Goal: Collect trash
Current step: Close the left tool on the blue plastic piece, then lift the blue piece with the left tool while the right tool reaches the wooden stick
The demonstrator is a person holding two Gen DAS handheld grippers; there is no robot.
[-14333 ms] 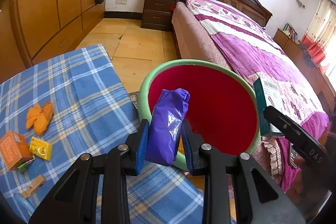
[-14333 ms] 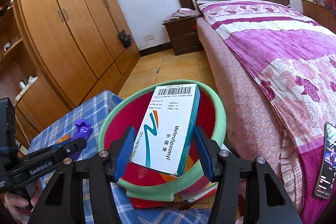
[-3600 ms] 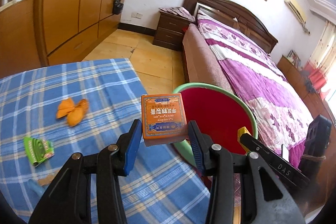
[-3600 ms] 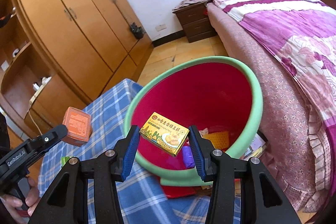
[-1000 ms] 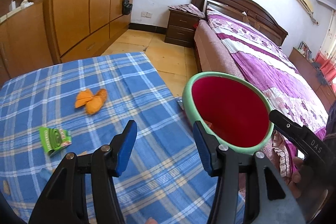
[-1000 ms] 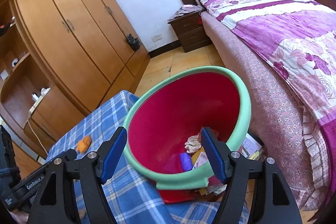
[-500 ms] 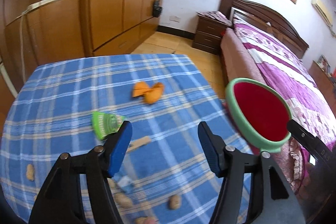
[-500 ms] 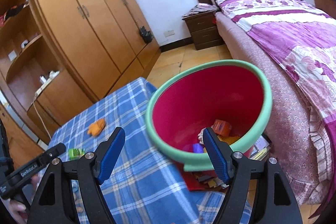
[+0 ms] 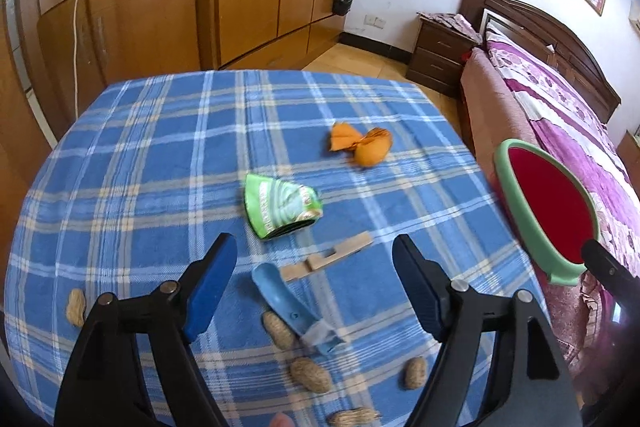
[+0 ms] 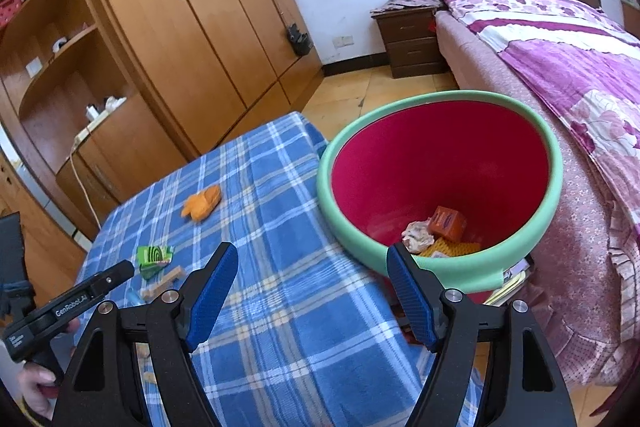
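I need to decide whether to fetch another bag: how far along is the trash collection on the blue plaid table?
Partly done. The red bin with green rim already holds an orange box and crumpled paper. Both grippers, left and right, are open and empty, the left's jaws having just been opening. Left on the cloth: green wrapper, orange wrapper, wooden clip, blue clip, peanuts.

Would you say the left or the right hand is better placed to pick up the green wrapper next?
Left. Its open gripper points down at the green wrapper, while the right gripper faces the bin.
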